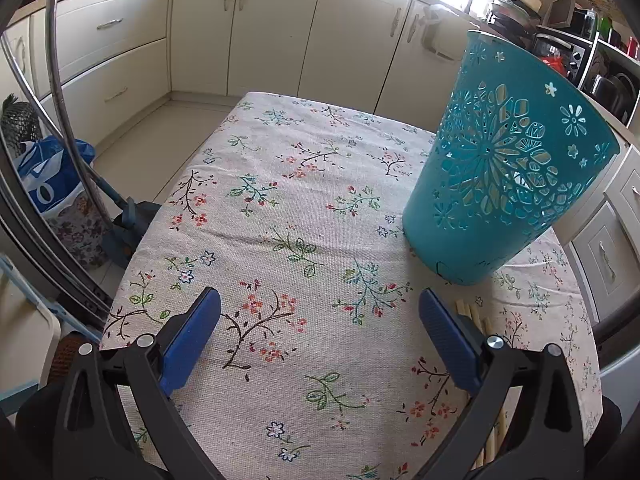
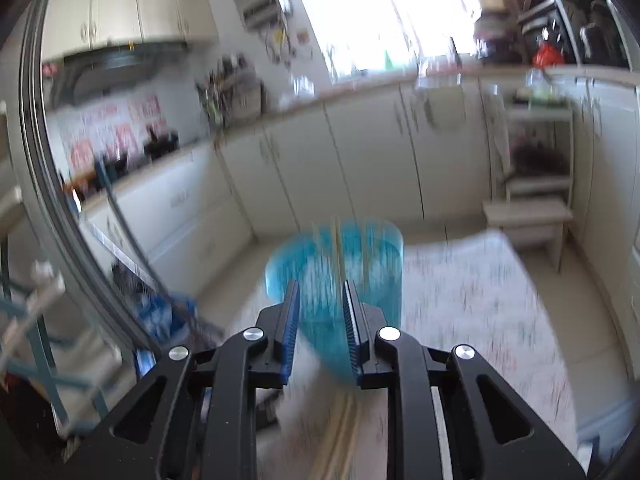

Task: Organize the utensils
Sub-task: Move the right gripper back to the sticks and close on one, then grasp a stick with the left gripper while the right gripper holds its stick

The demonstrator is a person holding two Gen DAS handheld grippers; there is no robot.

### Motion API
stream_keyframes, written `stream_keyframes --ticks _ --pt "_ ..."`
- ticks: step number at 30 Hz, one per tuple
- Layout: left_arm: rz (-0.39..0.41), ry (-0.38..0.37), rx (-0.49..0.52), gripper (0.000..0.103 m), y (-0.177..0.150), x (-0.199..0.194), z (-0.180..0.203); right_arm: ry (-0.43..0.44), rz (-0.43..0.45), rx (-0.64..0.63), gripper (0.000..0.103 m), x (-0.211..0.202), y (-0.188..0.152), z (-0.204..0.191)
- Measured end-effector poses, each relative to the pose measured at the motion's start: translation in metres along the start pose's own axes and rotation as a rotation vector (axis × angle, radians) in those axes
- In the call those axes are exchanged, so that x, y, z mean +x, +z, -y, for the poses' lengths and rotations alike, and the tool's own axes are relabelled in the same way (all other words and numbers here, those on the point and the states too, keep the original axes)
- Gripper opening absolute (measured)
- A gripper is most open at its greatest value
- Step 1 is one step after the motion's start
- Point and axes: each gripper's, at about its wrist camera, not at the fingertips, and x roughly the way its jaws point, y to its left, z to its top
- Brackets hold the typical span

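Left tool (image 1: pixel 320 316) spread wide open, empty, hovering low over floral cloth (image 1: pixel 280 208) covering desk; teal cutout holder (image 1: pixel 508 168) upright near right edge of desk, ahead and right of tool; wooden chopsticks (image 1: pixel 476 320) flat on cloth just beside right blue pad, partly hidden behind it; right wrist view badly blurred; right tool (image 2: pixel 320 312) parted narrowly, nothing clamped; holder (image 2: pixel 336 280) straight ahead, pale sticks (image 2: pixel 338 248) probably standing inside; more chopsticks (image 2: pixel 344 432) on cloth below tool.
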Motion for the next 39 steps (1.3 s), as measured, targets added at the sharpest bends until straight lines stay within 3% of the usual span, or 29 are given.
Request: stream_keyframes --ticks 2,4,13,21,29,39 --pt "-0.003 0.001 -0.001 0.095 0.0 0.001 0.0 -0.028 -0.14 -0.001 0.017 0.021 -0.039 0.003" --pt "-0.005 0.001 -0.005 0.095 0.0 0.001 0.0 -0.052 -0.218 -0.004 0.016 0.038 -0.068 0.007" --pt "-0.013 -0.003 -0.007 0.095 0.0 0.003 -0.001 -0.13 -0.345 -0.042 0.016 0.074 -0.107 0.01" --pt "-0.01 0.009 0.006 0.095 -0.001 0.001 0.004 -0.146 -0.331 -0.056 0.007 0.072 -0.11 0.016" --pt "-0.046 -0.014 0.224 0.095 -0.015 -0.004 0.05 -0.116 -0.319 0.035 0.007 0.067 -0.106 0.039" --pt "-0.103 0.026 0.315 0.095 -0.022 0.007 0.069 -0.081 -0.311 0.079 0.007 0.066 -0.104 0.047"
